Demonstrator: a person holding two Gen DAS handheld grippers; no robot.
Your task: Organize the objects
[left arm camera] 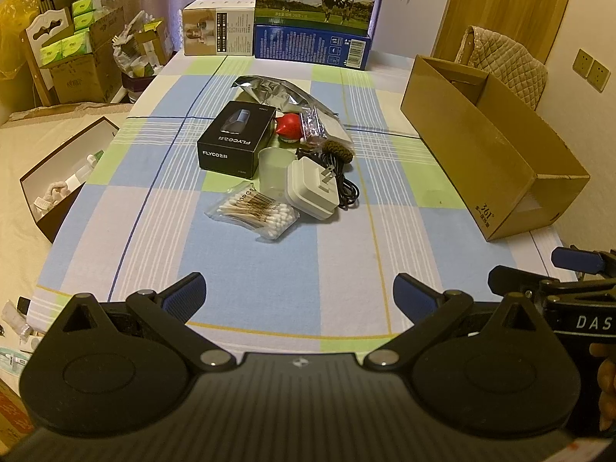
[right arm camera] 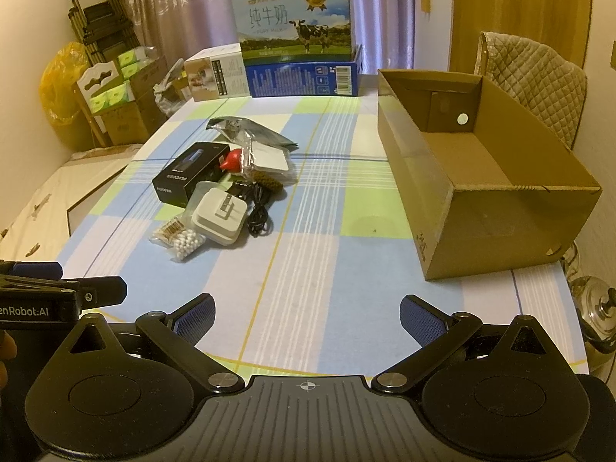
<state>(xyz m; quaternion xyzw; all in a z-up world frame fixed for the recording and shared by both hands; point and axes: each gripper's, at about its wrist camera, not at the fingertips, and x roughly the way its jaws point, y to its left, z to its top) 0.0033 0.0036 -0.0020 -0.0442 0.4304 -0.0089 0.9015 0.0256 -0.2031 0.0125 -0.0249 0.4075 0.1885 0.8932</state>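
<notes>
Both jaws wide, empty; cotton swabs [left arm camera: 257,211] well ahead, cardboard box [right arm camera: 481,192] rightward.

Two black grippers, left gripper [left arm camera: 299,288] and right gripper [right arm camera: 307,310], blue bumpy fingers [left arm camera: 184,294], round black discs, silver screws, white letters on side

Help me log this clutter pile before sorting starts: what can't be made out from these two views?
- Red toy: mostly hidden behind the black box in both views; shape unclear.
- Cup: left view shows it; in the right view the charger covers it.
- Cardboard box: left view shows only its outer wall; the inside shows only in the right view.
- Cable: ends hidden under the pile.
</notes>
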